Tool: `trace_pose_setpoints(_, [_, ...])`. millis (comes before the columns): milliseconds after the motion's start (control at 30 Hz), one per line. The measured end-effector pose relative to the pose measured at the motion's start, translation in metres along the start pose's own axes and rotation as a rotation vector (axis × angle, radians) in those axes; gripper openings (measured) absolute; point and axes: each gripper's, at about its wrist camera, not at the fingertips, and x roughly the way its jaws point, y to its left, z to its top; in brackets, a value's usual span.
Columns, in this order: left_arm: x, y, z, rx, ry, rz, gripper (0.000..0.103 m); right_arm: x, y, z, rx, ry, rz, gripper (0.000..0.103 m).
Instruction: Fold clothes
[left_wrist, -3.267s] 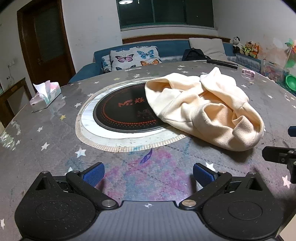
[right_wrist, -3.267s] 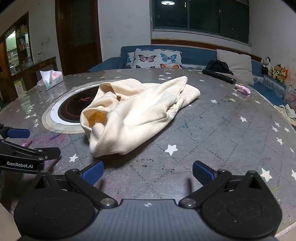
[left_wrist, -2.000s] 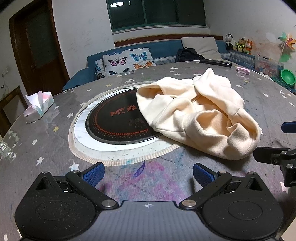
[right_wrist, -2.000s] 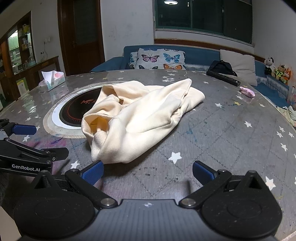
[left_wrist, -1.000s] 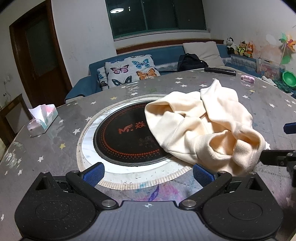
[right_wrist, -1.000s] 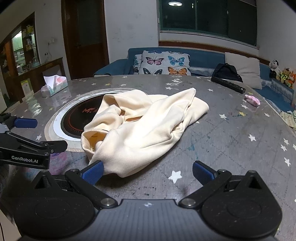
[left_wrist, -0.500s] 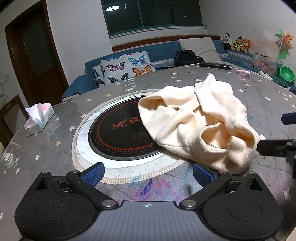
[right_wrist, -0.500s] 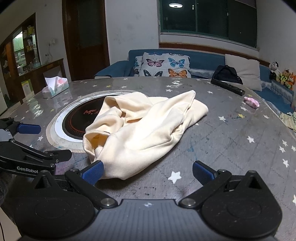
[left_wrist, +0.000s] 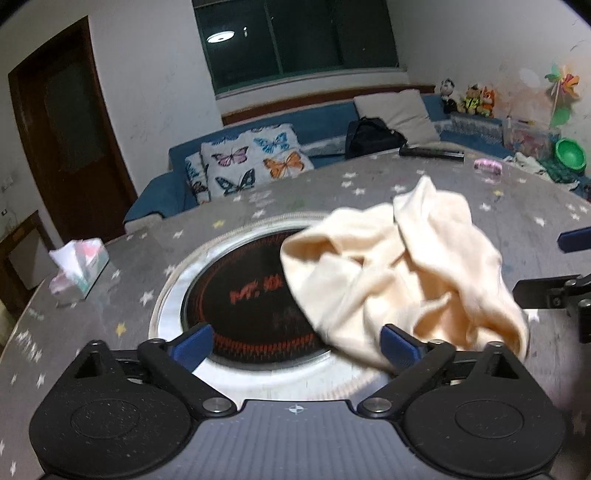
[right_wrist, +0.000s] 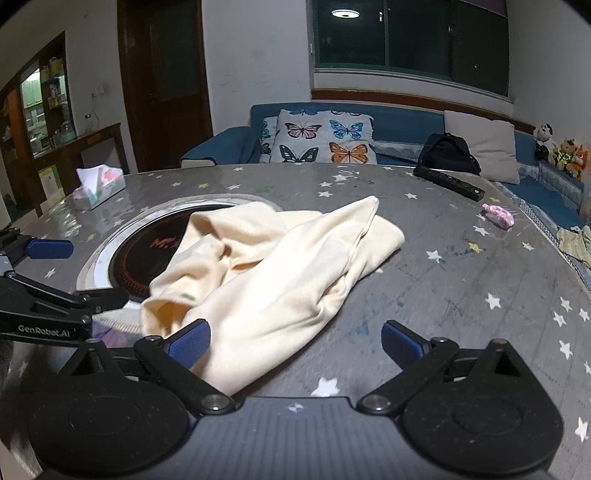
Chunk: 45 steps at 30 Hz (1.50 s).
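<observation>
While both claws gape, garment (right_wrist: 280, 280) overlaps hotplate (left_wrist: 251, 295).

Star-print desk (right_wrist: 461, 280) has a round cooktop (left_wrist: 251, 295), tissue box (right_wrist: 98, 184), black remote (right_wrist: 448, 181), plus a butterfly pillow (right_wrist: 319, 138) behind.

Both wrist views look low across the table (left_wrist: 480, 206), sharing the cream garment (right_wrist: 280, 273) close ahead.
</observation>
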Motion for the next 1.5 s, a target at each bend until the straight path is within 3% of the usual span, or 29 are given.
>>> trace_pose_setpoints(300, [0.044, -0.013, 0.038, 0.111, -0.022, -0.076, 0.064, 0.035, -0.025, 0.036, 0.017, 0.016, -0.013, 0.083])
trace_pose_setpoints(700, [0.111, -0.045, 0.051, 0.335, -0.001, -0.268, 0.064, 0.105, -0.057, 0.081, 0.08, 0.069, 0.039, 0.05])
trace_pose_setpoints(867, [0.128, -0.041, 0.049, 0.309, 0.012, -0.337, 0.062, 0.131, -0.056, 0.089, 0.089, 0.098, 0.09, 0.043])
trace_pose_setpoints(900, [0.13, -0.038, 0.049, 0.294, 0.015, -0.353, 0.06, 0.136, -0.055, 0.09, 0.092, 0.105, 0.101, 0.041])
trace_pose_setpoints(933, [0.133, -0.036, 0.049, 0.279, 0.017, -0.372, 0.048, 0.141, -0.053, 0.091, 0.094, 0.113, 0.11, 0.04])
trace_pose_setpoints(1000, [0.138, -0.031, 0.049, 0.25, 0.024, -0.41, 0.035, 0.15, -0.05, 0.092, 0.096, 0.132, 0.122, 0.04])
trace_pose_setpoints(1033, [0.14, -0.028, 0.049, 0.234, 0.027, -0.424, 0.02, 0.153, -0.049, 0.092, 0.095, 0.137, 0.121, 0.039])
trace_pose_setpoints(1067, [0.141, -0.025, 0.049, 0.219, 0.028, -0.421, 0.015, 0.154, -0.049, 0.092, 0.098, 0.137, 0.118, 0.036])
trace_pose_setpoints(1133, [0.141, -0.016, 0.052, 0.175, 0.026, -0.416, 0.012, 0.157, -0.048, 0.091, 0.104, 0.137, 0.111, 0.01])
trace_pose_setpoints(1167, [0.139, -0.011, 0.053, 0.153, 0.019, -0.405, 0.011, 0.158, -0.048, 0.091, 0.106, 0.137, 0.108, 0.006])
trace_pose_setpoints(1500, [0.117, 0.08, 0.065, -0.132, -0.039, -0.165, 0.01, 0.098, -0.079, 0.08, 0.168, 0.027, 0.038, 0.003])
